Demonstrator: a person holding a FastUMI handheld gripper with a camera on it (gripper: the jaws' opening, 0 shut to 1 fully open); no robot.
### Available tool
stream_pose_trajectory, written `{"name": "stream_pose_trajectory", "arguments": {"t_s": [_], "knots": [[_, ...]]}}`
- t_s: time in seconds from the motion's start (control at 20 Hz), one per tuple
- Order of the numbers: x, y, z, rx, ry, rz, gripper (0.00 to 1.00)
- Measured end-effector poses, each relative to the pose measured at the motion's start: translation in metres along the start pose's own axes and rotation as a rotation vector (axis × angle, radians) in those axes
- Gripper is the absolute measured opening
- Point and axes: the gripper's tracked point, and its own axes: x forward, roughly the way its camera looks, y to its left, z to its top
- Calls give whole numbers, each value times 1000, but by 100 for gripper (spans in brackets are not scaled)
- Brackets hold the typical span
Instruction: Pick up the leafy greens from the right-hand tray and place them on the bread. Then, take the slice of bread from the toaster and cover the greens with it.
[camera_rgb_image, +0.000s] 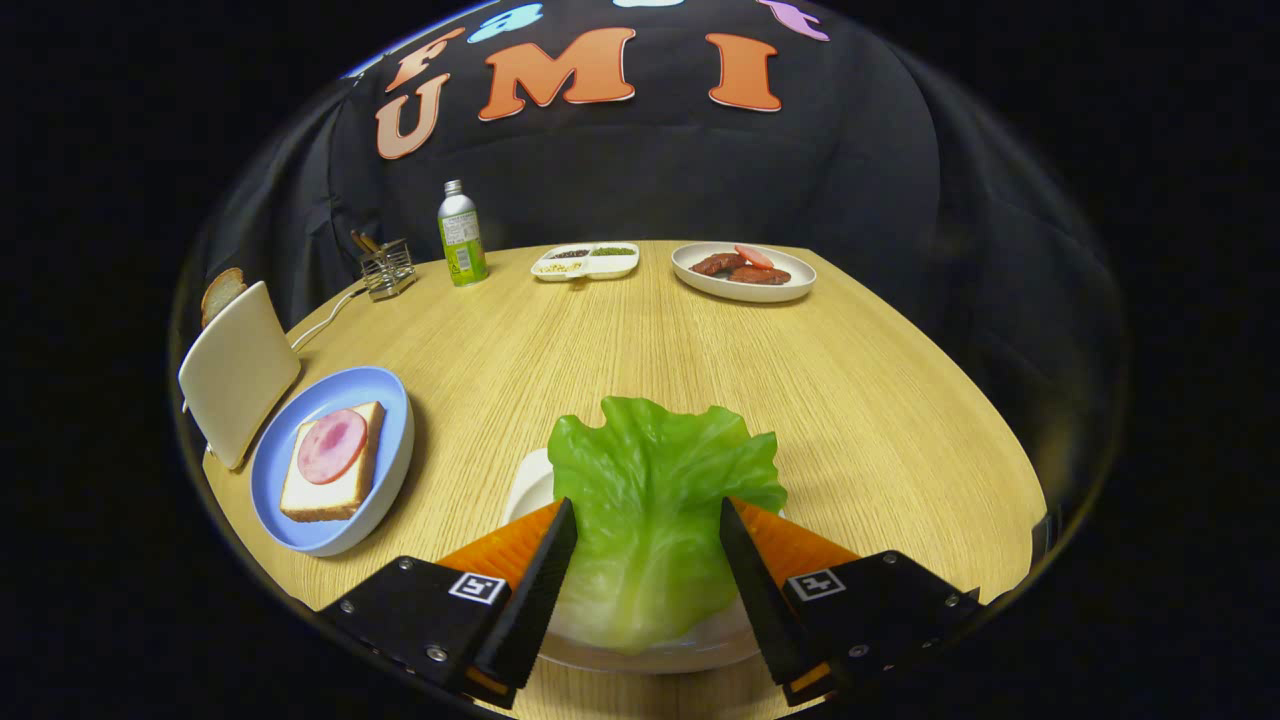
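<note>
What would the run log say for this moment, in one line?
hand-held gripper: open, straddling lettuce leaf | leaf: on white tray | bread: uncovered

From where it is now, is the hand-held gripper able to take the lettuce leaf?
Probably yes. The hand-held gripper is open, with the lettuce leaf lying between its fingers on the white tray, and nothing covers the leaf.

Way out beyond the fingers sit a green-labelled bottle with a silver cap (461, 234), a small wire rack (387, 268), a white divided dish (586, 261) and an oval white plate of sausages (743, 271).
</note>
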Motion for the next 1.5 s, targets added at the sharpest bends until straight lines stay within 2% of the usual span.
{"name": "stream_pose_trajectory", "arguments": {"t_s": [0.15,0.35,0.4,0.5,0.7,1.2,1.5], "knots": [[0,5,1,-16,-8,14,78],[3,7,2,-22,-13,8,44],[4,7,2,-22,-12,4,32],[3,7,4,-17,-10,5,20],[-1,9,14,-1,-38,10,5],[-19,23,36,-25,-77,25,5],[-28,49,49,-37,-96,61,4]]}}
